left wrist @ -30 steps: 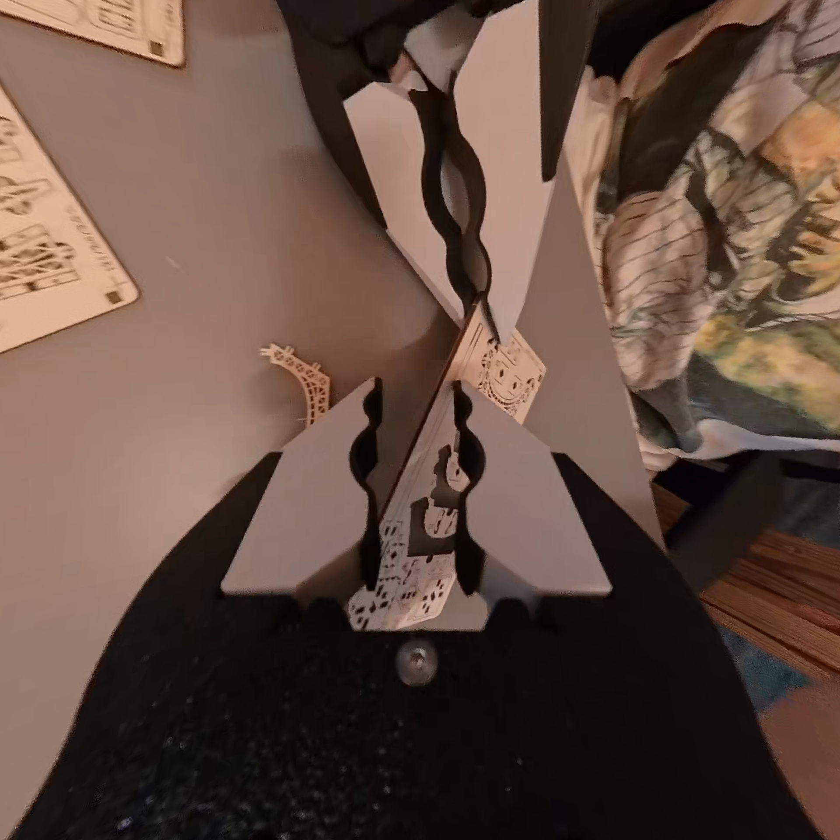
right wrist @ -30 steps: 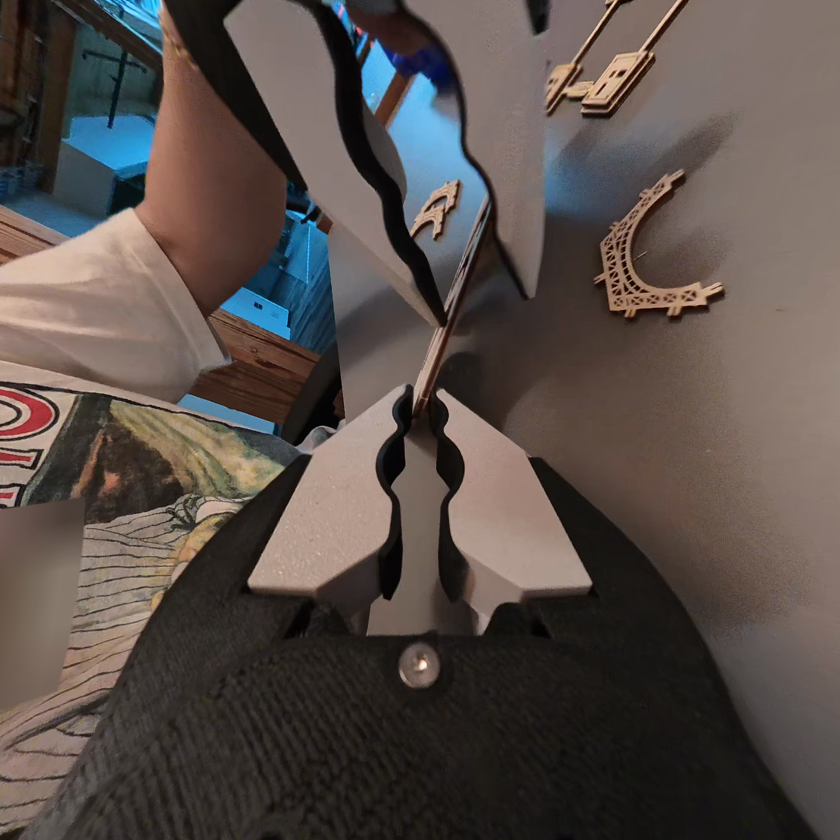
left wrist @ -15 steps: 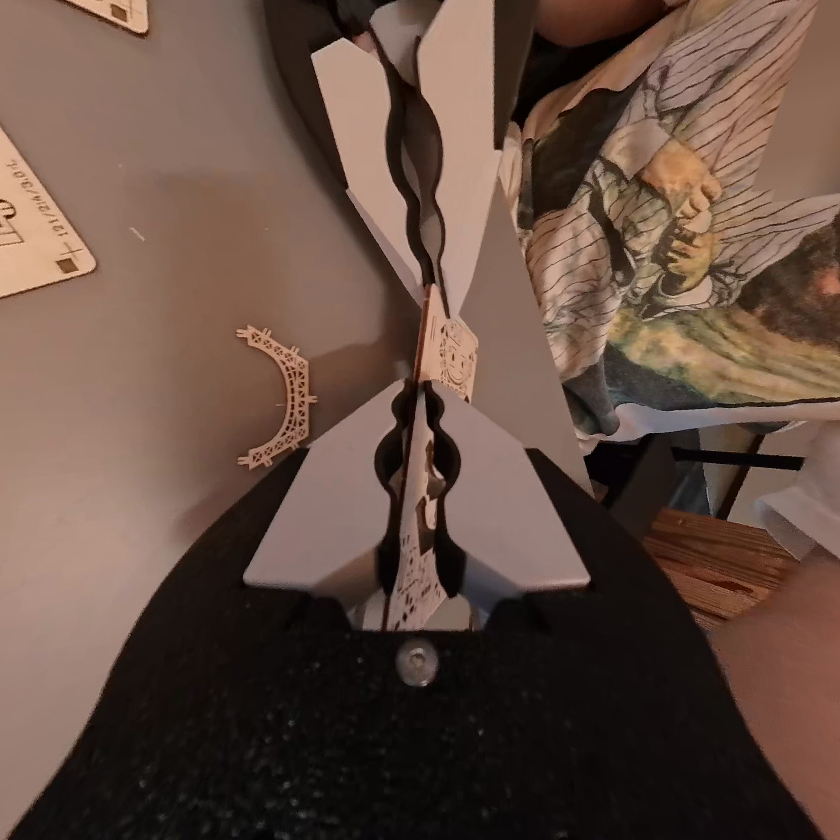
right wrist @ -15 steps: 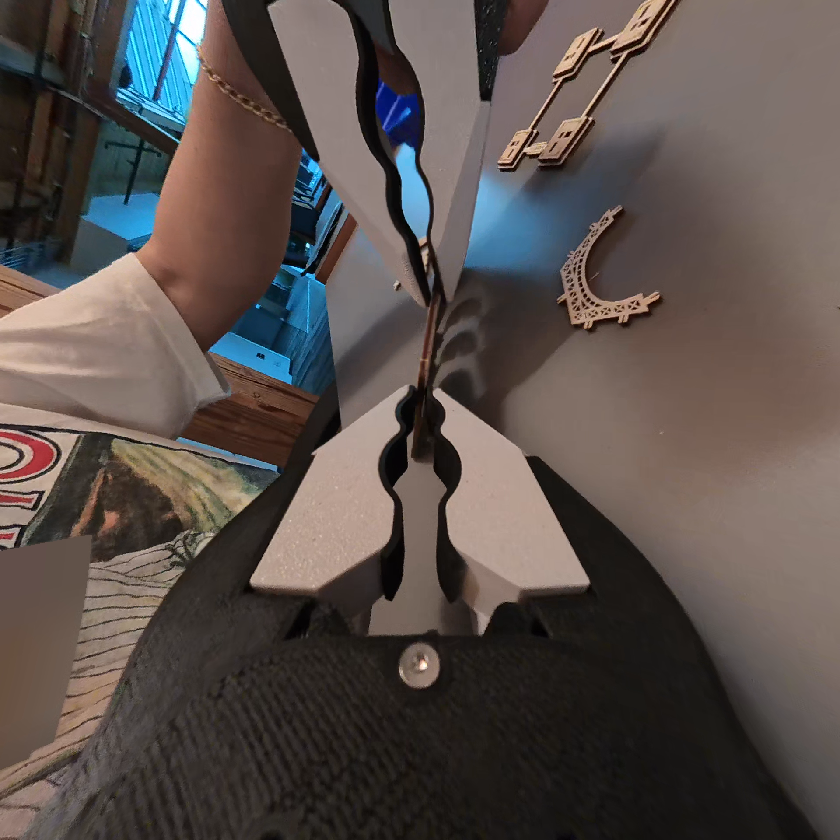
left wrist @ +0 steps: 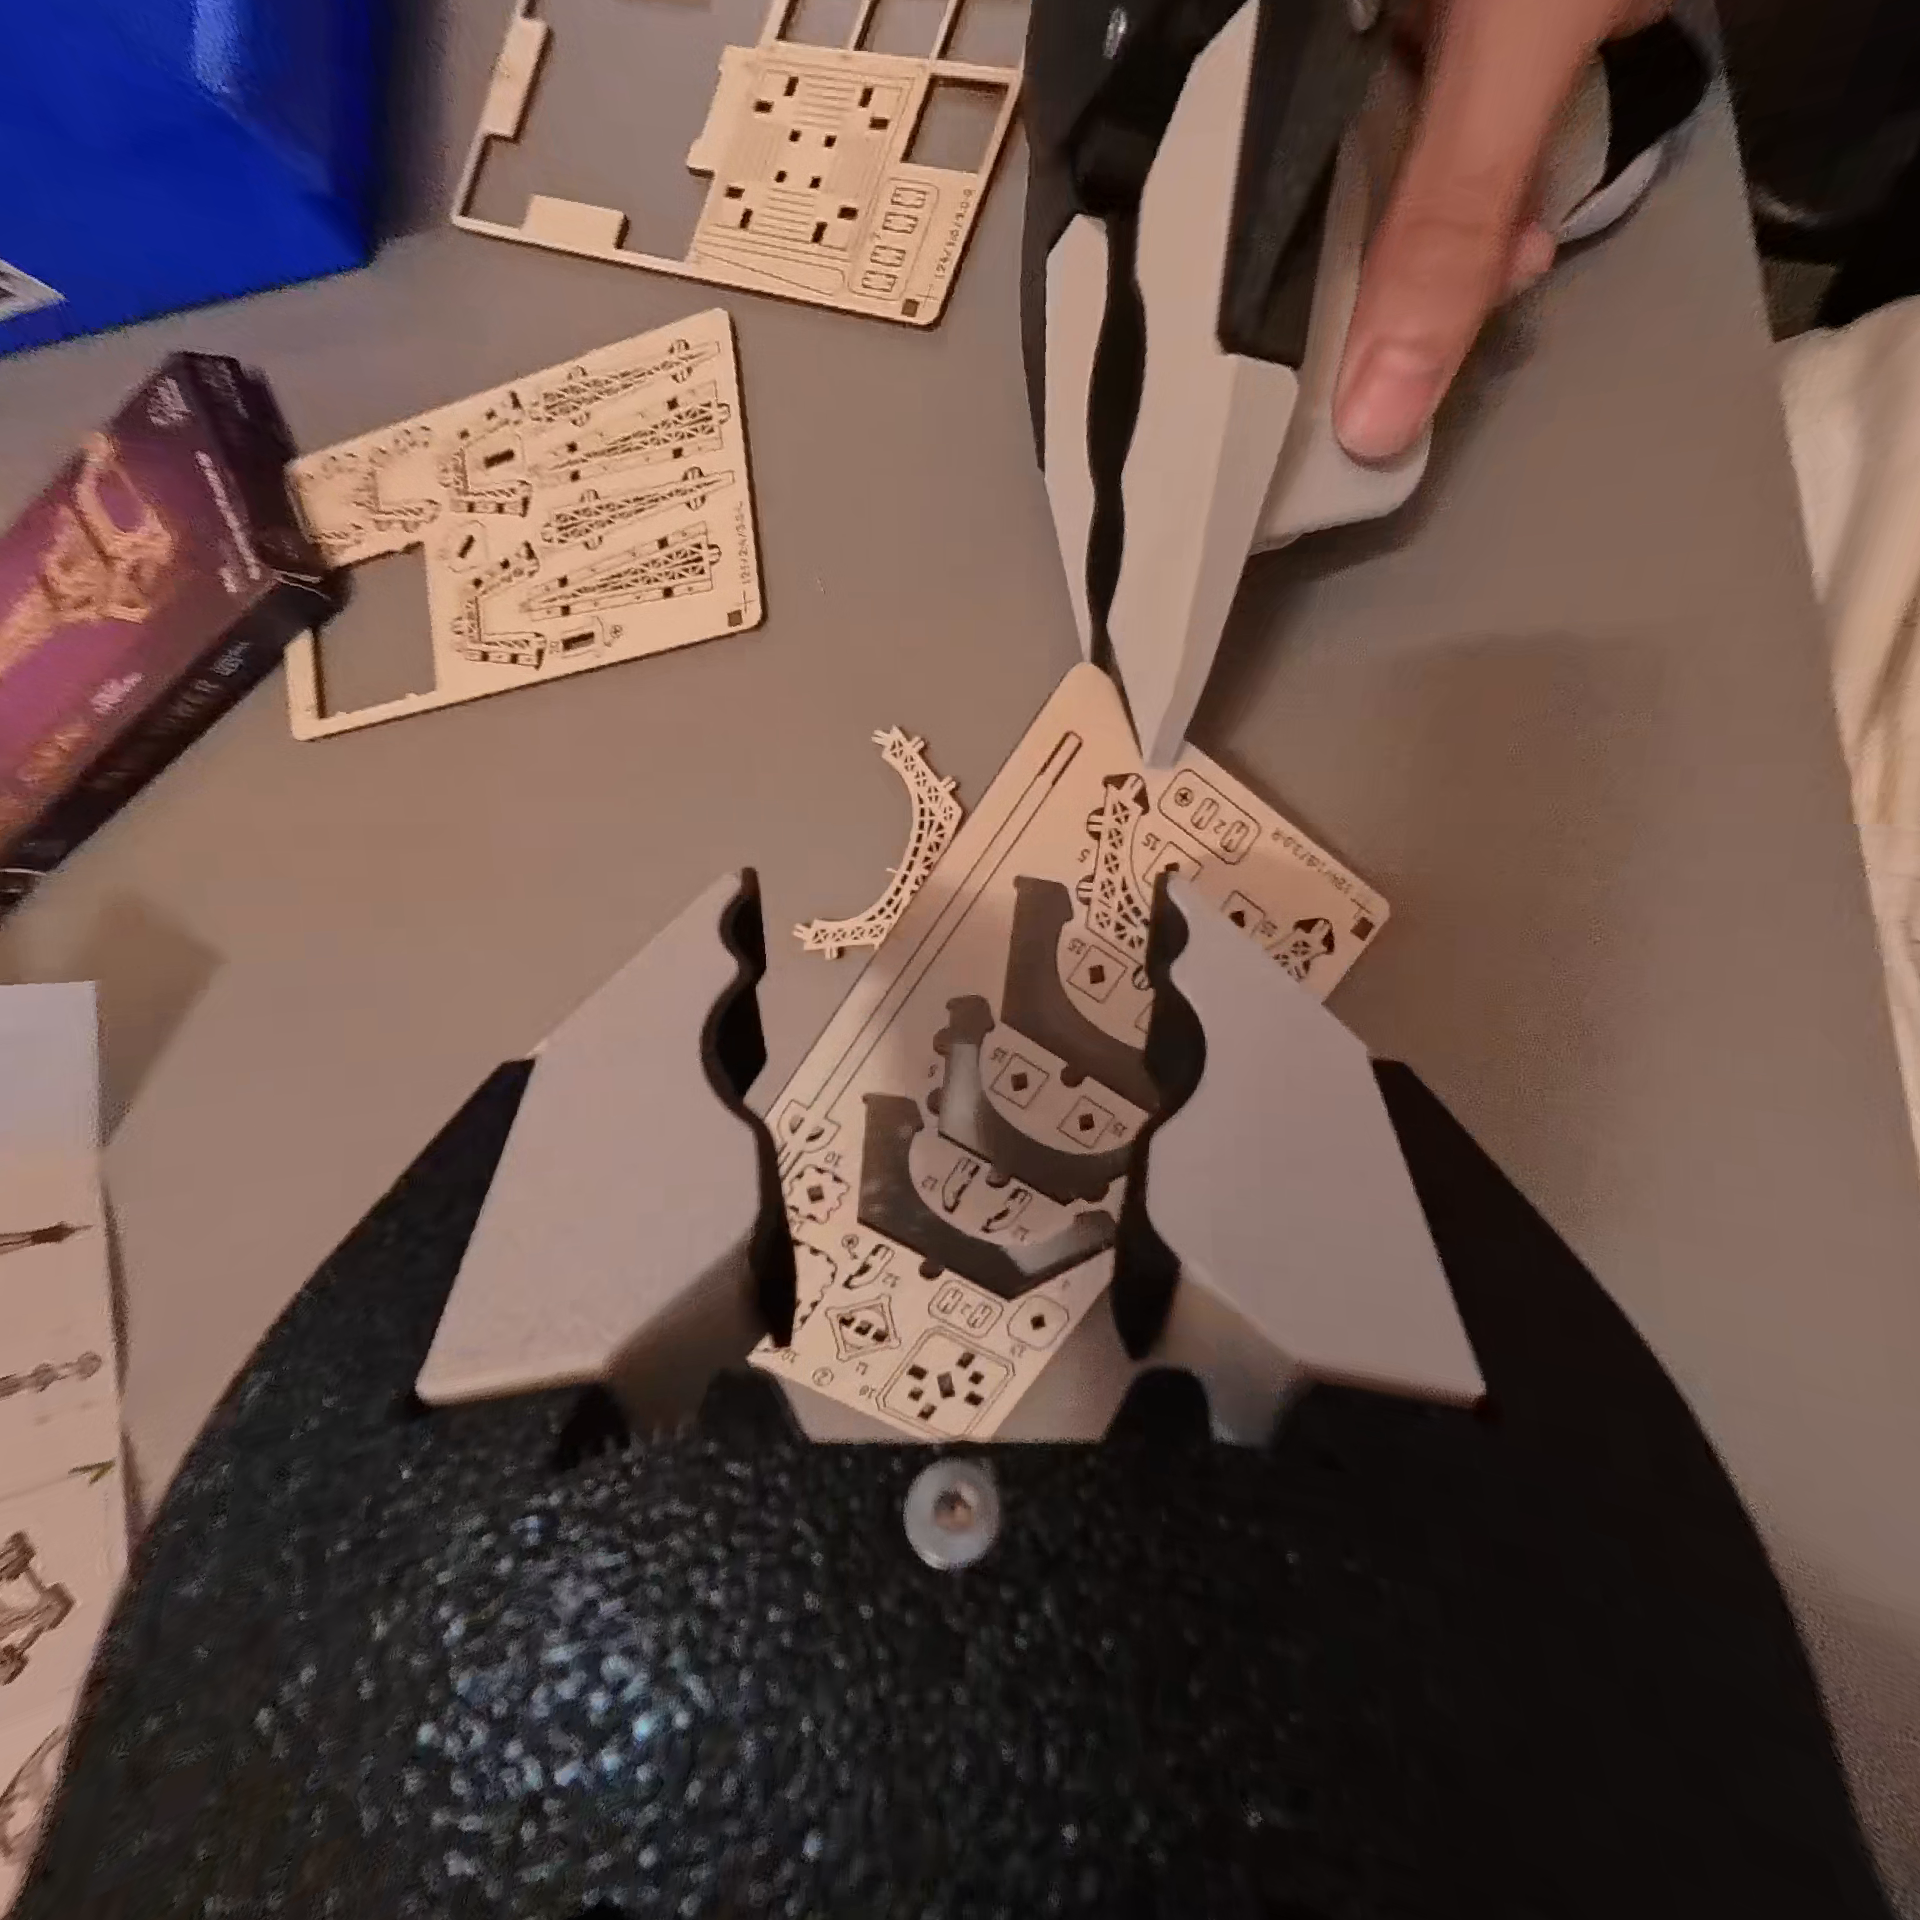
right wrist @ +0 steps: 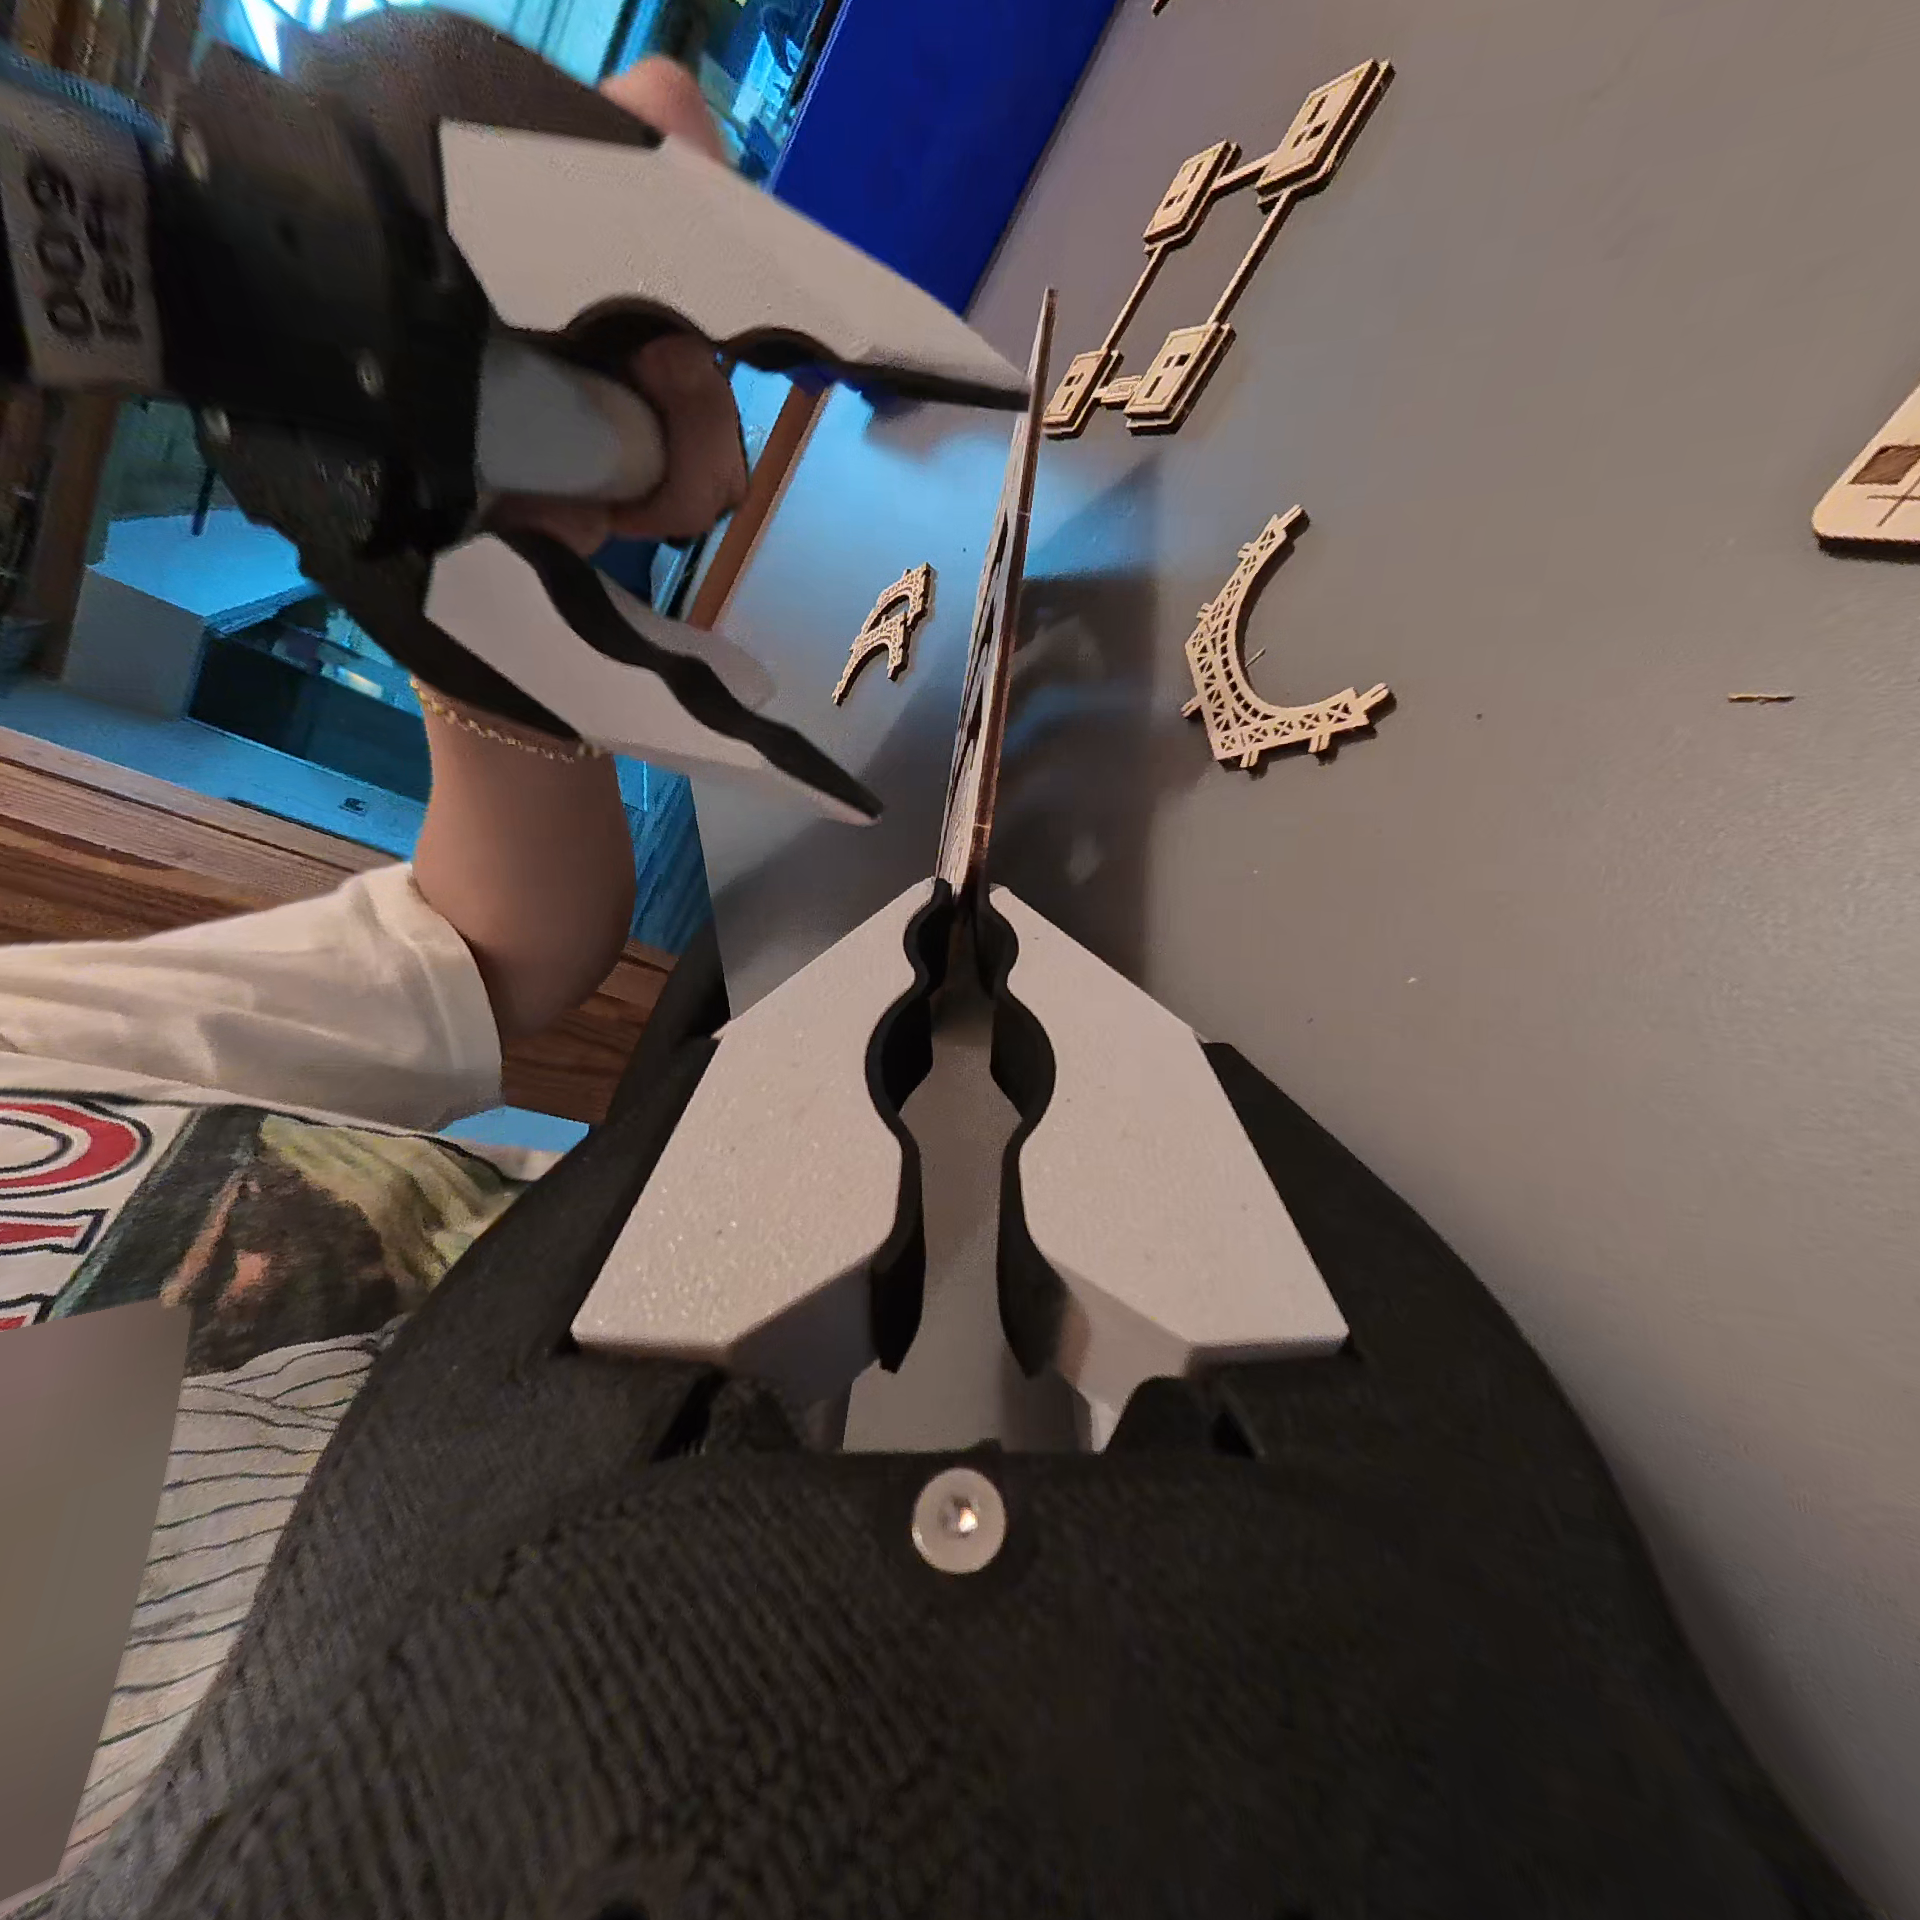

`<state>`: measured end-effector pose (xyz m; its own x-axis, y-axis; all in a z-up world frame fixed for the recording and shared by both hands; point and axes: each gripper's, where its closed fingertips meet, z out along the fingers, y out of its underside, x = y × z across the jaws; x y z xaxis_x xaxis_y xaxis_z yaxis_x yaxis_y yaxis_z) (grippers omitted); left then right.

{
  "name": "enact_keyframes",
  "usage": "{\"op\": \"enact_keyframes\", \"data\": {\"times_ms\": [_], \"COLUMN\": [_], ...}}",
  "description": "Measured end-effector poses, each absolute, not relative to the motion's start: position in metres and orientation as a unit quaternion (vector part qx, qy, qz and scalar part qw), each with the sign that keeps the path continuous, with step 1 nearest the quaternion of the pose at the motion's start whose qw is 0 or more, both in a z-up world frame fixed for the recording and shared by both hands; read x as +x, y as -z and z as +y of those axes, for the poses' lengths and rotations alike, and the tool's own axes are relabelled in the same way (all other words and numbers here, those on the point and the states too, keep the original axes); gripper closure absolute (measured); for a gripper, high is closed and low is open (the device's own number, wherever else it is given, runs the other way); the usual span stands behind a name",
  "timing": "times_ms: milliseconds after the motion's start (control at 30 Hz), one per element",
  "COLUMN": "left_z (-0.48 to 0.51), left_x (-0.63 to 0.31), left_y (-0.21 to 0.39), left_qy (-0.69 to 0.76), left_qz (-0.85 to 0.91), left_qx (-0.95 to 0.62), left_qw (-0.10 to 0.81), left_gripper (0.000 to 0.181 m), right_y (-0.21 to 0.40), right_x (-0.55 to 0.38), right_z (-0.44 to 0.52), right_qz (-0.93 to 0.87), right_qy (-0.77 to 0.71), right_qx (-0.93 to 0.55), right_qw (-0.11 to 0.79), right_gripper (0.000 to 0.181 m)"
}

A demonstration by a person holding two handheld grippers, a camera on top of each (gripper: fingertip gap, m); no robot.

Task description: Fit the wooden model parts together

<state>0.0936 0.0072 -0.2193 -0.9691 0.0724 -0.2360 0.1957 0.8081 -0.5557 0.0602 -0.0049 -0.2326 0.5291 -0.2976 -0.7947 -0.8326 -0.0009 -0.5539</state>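
My right gripper (right wrist: 966,909) is shut on the lower edge of a thin wooden parts sheet (right wrist: 1006,582), which stands edge-on above the grey table. In the left wrist view the sheet (left wrist: 1039,1049) faces me, with dark cut-out holes where parts are gone. The right gripper (left wrist: 1132,717) pinches its far corner. My left gripper (left wrist: 956,899) is open and empty, its fingers spread to either side of the sheet's face. It also shows in the right wrist view (right wrist: 945,603), with its tips close to the sheet. A loose wooden arch piece (left wrist: 894,852) (right wrist: 1278,665) lies on the table beside the sheet.
More part sheets (left wrist: 561,520) (left wrist: 769,156) lie farther back, next to a purple box (left wrist: 114,582) and a blue box (left wrist: 177,135). Paper sheets (left wrist: 42,1351) lie at the left. A smaller arch (right wrist: 888,629) and a square frame piece (right wrist: 1195,249) lie on the table (right wrist: 1558,935).
My left gripper has opened and let go of the sheet, and it has turned to face the sheet's flat side. The right gripper keeps its grip on the sheet.
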Motion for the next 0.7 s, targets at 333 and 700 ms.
{"op": "enact_keyframes", "data": {"times_ms": [333, 700], "left_z": [-0.007, -0.009], "left_x": [0.098, 0.104], "left_y": [0.224, 0.23], "left_qy": [0.316, 0.275], "left_qz": [0.94, 0.949], "left_qx": [0.073, 0.097], "left_qw": [0.11, 0.119], "left_gripper": [0.111, 0.1], "right_y": [0.232, 0.235], "right_x": [0.061, 0.06], "right_z": [-0.005, -0.004], "right_qz": [0.424, 0.423], "right_qy": [-0.236, -0.237], "right_qx": [-0.667, -0.674], "right_qw": [0.566, 0.557], "right_gripper": [0.18, 0.179]}}
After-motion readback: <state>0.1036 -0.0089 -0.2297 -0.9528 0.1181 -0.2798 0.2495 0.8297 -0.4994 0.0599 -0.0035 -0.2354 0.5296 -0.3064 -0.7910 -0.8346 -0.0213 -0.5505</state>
